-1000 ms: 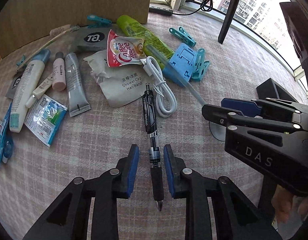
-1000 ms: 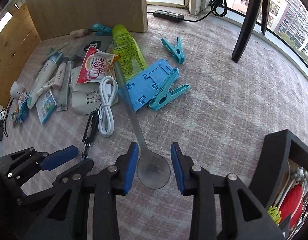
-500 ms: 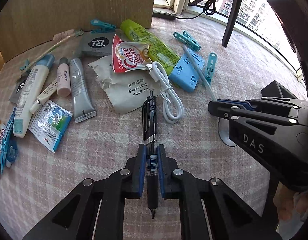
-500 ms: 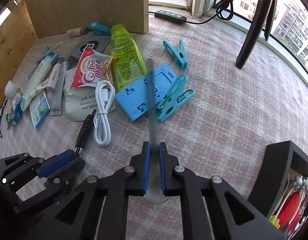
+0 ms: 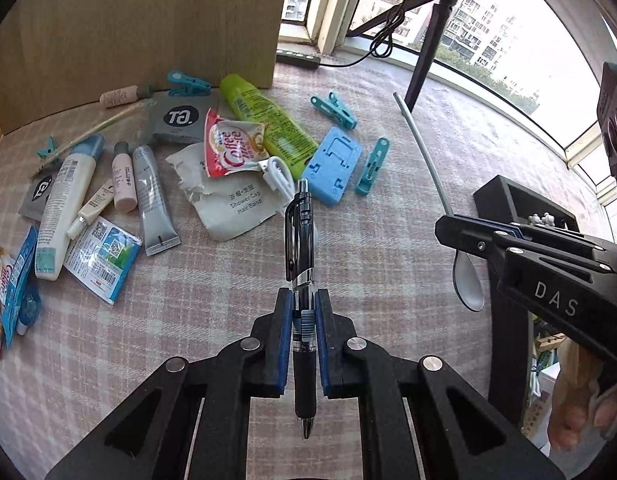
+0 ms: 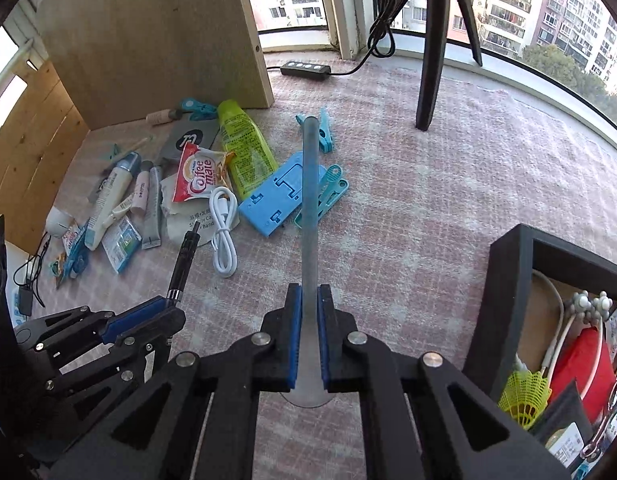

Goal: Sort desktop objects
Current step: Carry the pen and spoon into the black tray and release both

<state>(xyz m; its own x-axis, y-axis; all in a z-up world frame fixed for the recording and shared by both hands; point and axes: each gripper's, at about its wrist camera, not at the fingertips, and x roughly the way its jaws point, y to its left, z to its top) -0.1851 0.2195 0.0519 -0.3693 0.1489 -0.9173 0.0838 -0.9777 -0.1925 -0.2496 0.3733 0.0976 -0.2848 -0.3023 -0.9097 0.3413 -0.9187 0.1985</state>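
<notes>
Both tools have closed on their items since the earlier frames and lifted them off the checked cloth (image 5: 388, 240).

Item 1: black pen (image 5: 300, 264). Held by left gripper (image 5: 302, 340), blue pads pinched on the clear barrel, almost no gap. Long axis runs straight ahead along the fingers; tip toward the camera, clip end toward the clutter.

Item 2: metal spoon (image 6: 310, 240). Held by right gripper (image 6: 308, 336), jaws fully closed on the neck just above the bowl. Handle points straight forward and up; bowl hangs below the pads.

Landmark: black organiser box (image 6: 508, 280). It stands to the right of the spoon, near the right gripper and well apart from the pen, which is on the spoon's far side from it. Judgement: the right hand is nearer and its move is a swing rightward; the spoon's long handle probably must tip to clear the box wall.

Remaining loose: white cable (image 6: 222, 232), blue stand (image 6: 276, 196), tubes and sachets, all left of the box.
</notes>
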